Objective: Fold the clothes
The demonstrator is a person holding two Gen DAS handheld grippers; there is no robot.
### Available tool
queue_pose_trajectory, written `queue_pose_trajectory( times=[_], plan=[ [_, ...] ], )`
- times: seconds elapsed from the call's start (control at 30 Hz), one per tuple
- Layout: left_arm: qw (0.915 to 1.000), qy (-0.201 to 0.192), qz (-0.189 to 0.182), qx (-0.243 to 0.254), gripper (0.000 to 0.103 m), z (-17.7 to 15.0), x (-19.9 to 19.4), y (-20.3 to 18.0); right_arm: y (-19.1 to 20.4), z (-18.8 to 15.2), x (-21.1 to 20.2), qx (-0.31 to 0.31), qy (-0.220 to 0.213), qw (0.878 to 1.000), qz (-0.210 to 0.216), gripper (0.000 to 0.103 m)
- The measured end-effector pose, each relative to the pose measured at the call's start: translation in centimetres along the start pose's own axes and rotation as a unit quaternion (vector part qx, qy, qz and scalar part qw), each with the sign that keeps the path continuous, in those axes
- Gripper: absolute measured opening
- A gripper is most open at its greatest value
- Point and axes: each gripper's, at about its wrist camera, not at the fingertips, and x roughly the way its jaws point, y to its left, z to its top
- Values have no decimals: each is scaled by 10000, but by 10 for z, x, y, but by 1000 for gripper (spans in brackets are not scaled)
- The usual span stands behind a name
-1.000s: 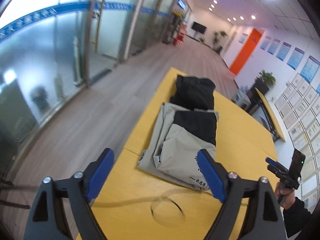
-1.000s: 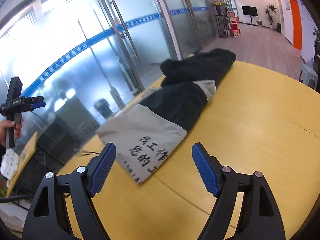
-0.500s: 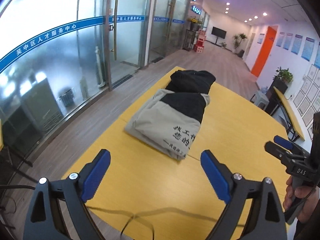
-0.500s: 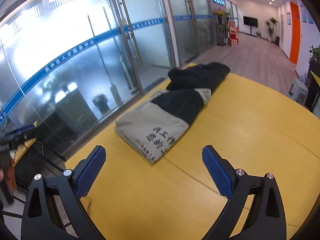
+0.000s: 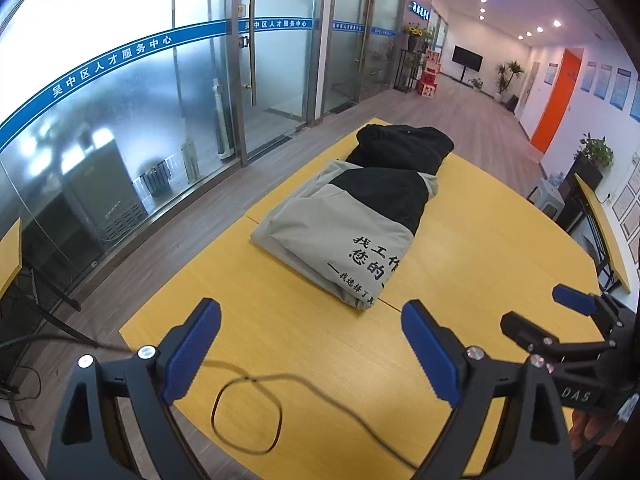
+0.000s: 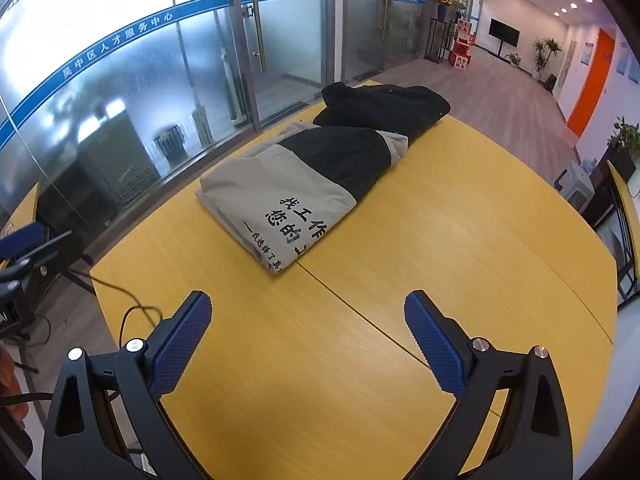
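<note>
While both tools hang over the near part of the yellow wood-grain tabletop (image 6: 360,360), neither has anything in it. The left gripper (image 5: 312,344), with blue ribbed pads on black arms, stands with its jaws spread wide over bare wood and a thin black cable (image 5: 248,412) looped near the near edge. The right gripper (image 6: 308,336) is much the same: its jaws have just been opening, they now stand about as wide as they go, and only bare tabletop shows between them, with the seam between two table panels running under it.

Beyond both, toward the far left corner, lies the folded grey-and-black fabric jacket (image 6: 304,184), its grey end with printed black characters nearest and its black part farther off. Touching its far end is a bunched black garment (image 6: 388,108), right at the far edge.

The jacket looks like thin, smooth cloth, so I judge it light, limp and a little slippery; it will sag and unfold if lifted by one point. The layered near grey corner, or the stacked left edge, seems the best place to pinch, taking all layers at once. The black garment looks thicker and softer; a grip on a hem or seam would probably hold better than one on a loose bulge.
</note>
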Motion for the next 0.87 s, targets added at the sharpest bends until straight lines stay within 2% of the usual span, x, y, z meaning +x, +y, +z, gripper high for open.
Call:
queue_pose_trajectory(
  times=[0.17,0.3,0.4,0.5,0.67,0.87],
  plan=[
    [9997,48,89,206,101,10,20,-9,9,13,22,-197,210,9995,-94,98],
    [9993,232,-285,118,102,21,45,-6,14,25,45,-176,364,9991,-130,98],
    [9989,276,-380,79,103,32,63,-3,16,36,65,-120,489,9985,-220,98],
    [9987,348,-329,200,103,42,81,-6,16,46,83,-38,609,9978,-277,98],
    [9985,406,-39,363,103,55,110,-6,17,60,110,38,784,9960,-415,98],
    [9966,555,-70,608,103,72,138,-6,15,75,136,215,950,9940,-493,98]
  ],
)
